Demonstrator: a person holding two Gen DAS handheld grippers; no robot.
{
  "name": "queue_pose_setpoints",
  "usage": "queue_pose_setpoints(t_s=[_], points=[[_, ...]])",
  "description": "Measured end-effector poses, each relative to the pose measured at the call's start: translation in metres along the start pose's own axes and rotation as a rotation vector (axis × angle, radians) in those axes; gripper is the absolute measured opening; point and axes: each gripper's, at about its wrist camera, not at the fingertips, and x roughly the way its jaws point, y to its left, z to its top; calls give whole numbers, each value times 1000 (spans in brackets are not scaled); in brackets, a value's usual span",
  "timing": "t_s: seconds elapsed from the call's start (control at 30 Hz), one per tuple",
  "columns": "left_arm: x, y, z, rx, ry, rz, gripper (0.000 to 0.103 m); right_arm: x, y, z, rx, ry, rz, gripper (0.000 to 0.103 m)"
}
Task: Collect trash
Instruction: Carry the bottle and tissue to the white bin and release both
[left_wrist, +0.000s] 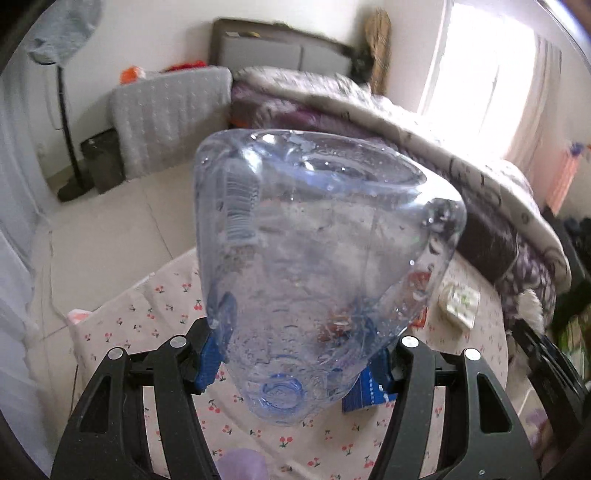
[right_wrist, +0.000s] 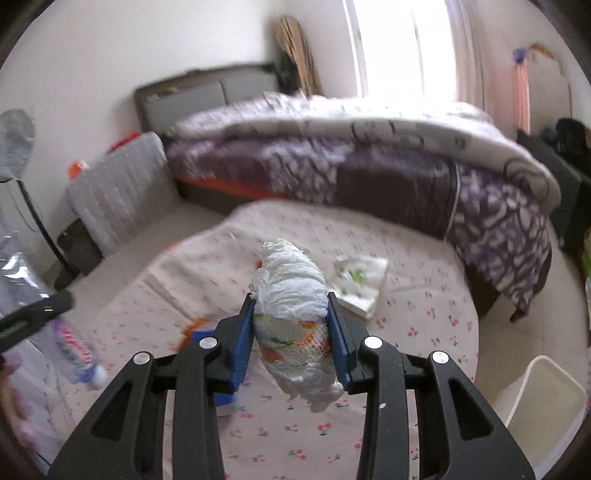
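A big clear plastic bottle (left_wrist: 317, 258) fills the left wrist view, its blue-tinted neck toward the camera and its base pointing away. My left gripper (left_wrist: 299, 354) is shut on it near the neck, both blue pads against its sides, above the cherry-print tablecloth (left_wrist: 155, 314). In the right wrist view my right gripper (right_wrist: 291, 314) is shut on a rolled white diaper (right_wrist: 291, 284) with a coloured pattern, held above the same cloth (right_wrist: 424, 325). The bottle (right_wrist: 74, 350) also shows at that view's left edge.
A pack of wipes (right_wrist: 360, 280) and a blue packet (right_wrist: 221, 369) lie on the cloth. A white bin (right_wrist: 546, 398) stands at the lower right. Behind are a bed with a purple quilt (right_wrist: 369, 166), a grey padded chair (right_wrist: 118, 195) and a fan stand (left_wrist: 70, 140).
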Motion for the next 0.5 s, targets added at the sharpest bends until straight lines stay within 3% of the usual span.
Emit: queue_pose_setpoints(t_s=[0.13, 0.23, 0.5], points=[[-6, -3, -5, -73, -5, -45, 61, -29, 5, -2, -24, -83, -15, 37], [-16, -13, -3, -49, -53, -41, 61, -46, 3, -4, -38, -130, -48, 37], [-32, -30, -12, -11, -83, -75, 61, -62, -14, -8, -14, -133, -78, 37]])
